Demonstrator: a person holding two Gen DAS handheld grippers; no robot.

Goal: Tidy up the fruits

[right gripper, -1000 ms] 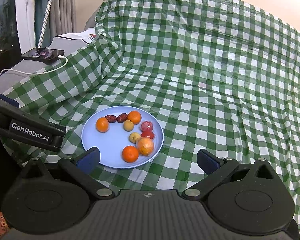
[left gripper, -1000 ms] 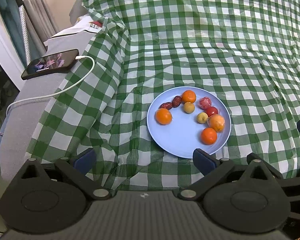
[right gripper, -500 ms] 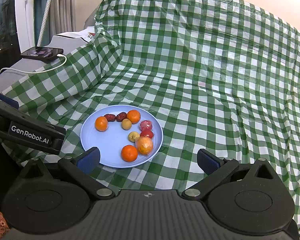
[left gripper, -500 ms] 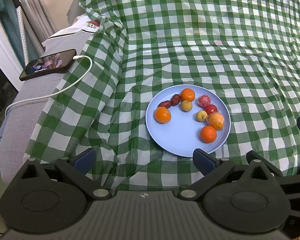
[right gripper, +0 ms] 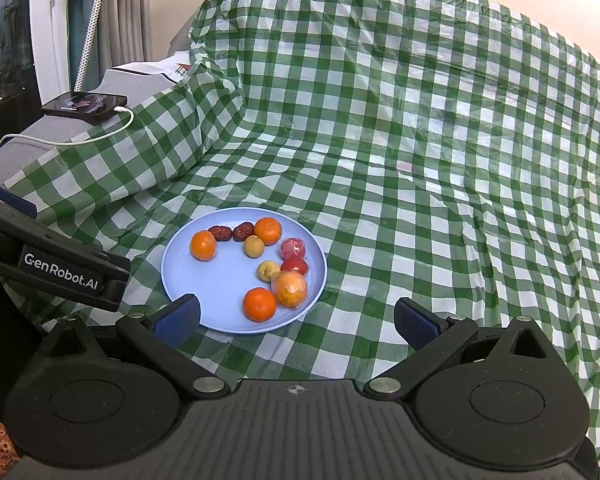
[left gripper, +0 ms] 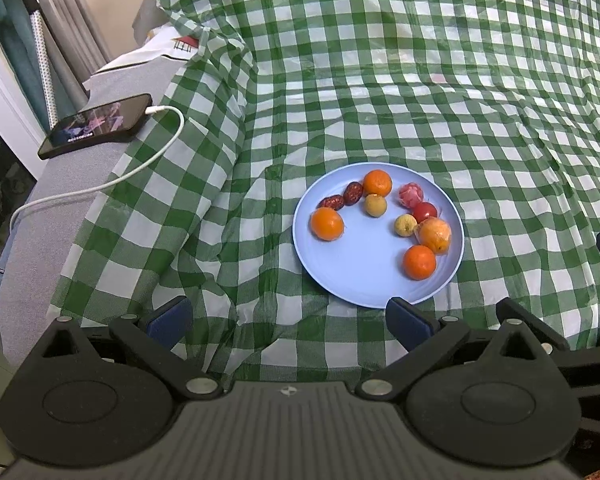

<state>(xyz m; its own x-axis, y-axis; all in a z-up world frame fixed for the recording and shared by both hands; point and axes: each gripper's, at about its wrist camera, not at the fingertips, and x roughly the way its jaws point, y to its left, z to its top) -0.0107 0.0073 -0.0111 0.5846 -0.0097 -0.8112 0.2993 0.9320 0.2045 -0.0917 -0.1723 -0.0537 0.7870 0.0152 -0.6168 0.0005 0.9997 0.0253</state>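
Both claws are being held wide apart and empty: the left claw [left gripper: 288, 322] and the right claw [right gripper: 298, 322] are each being kept low and short of a blue plate [right gripper: 220, 304], with nothing gripped between the blue pads. Just ahead of the left claw and a little to its right, and just ahead of the right claw and a little to its left, the plate is being carried by a green checked cloth [right gripper: 420, 160] draped over a soft surface that cannot be identified.

All the fruit in view is being held on the plate. Three oranges are being seen: one at the left [right gripper: 203, 245], one at the far rim [right gripper: 268, 231] and one at the near rim [right gripper: 259, 304]. Two dark dates [right gripper: 232, 232] are lying between the first two. Two small yellowish fruits [right gripper: 254, 246], a peeled pinkish fruit [right gripper: 293, 249], a small red fruit [right gripper: 294, 266] and a wrapped orange fruit [right gripper: 289, 288] are being grouped along the right side.

No fruit is being seen off the plate, and no second container is in view. Like kinds are only partly gathered. Such a scene is being judged to fit either fruit already collected onto the plate or a mixed plate awaiting sorting; which one cannot be told.

Far to the left, a phone [left gripper: 96, 126] is being charged by a white cable [left gripper: 140, 164].
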